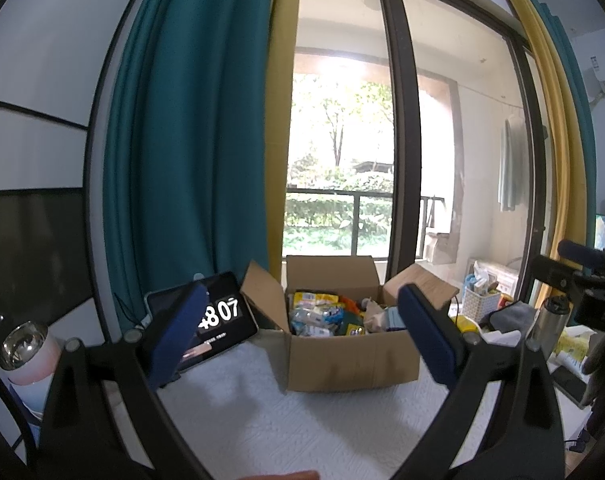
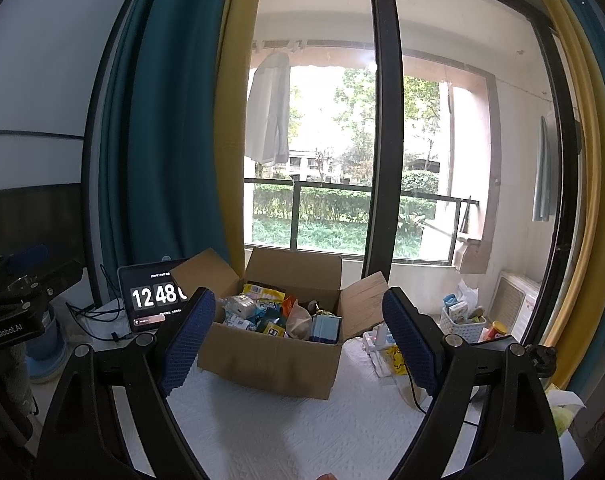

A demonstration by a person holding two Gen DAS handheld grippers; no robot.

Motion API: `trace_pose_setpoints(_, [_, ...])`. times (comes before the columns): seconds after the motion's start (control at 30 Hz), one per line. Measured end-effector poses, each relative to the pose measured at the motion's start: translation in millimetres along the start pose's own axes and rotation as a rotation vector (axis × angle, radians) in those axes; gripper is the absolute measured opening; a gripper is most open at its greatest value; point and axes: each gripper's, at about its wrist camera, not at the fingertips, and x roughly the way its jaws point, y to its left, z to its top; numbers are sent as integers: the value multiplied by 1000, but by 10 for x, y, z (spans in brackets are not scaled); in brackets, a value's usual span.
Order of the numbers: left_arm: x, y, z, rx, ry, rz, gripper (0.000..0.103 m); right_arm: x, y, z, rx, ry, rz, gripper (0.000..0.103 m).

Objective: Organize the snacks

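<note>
Snacks (image 1: 326,314) fill an open cardboard box (image 1: 350,360) that stands on a white textured cloth (image 1: 286,432) in front of a tall window. Its four flaps are folded outward and its brown walls are plain. Inside lies a jumble of small packets: a yellow bag at the back, pale blue and white wrappers at the left, an orange one near the middle, a tan bag and a blue pack toward the right. Their labels are too small to read.

From the left wrist camera, the box sits at 12 o'clock from the left gripper (image 1: 302,340), between its blue-padded fingers (image 1: 174,332), which are spread wide and hold nothing. At 10 o'clock a tablet clock (image 1: 222,316) is half hidden behind the left finger, so only part of its digits shows.

From the right wrist camera, the right gripper (image 2: 298,346) is equally wide and empty, with the box (image 2: 270,364) again at 12 o'clock, its near corners covered by the fingers (image 2: 190,336). The tablet clock (image 2: 150,300) at 10 o'clock is cut off by a box flap. At 2 o'clock stands a white basket (image 2: 462,326) whose contents are hard to make out.
</note>
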Motion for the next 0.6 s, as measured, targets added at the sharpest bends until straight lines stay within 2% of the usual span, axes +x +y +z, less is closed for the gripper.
trace_pose_setpoints(0.4, [-12,-3,-18,0,-3,5,97,28,-15,1,-1,3,8,88])
trace_pose_setpoints(0.6, [93,-39,-20,35,-17,7,97,180,-84,-72,18,19,24,88])
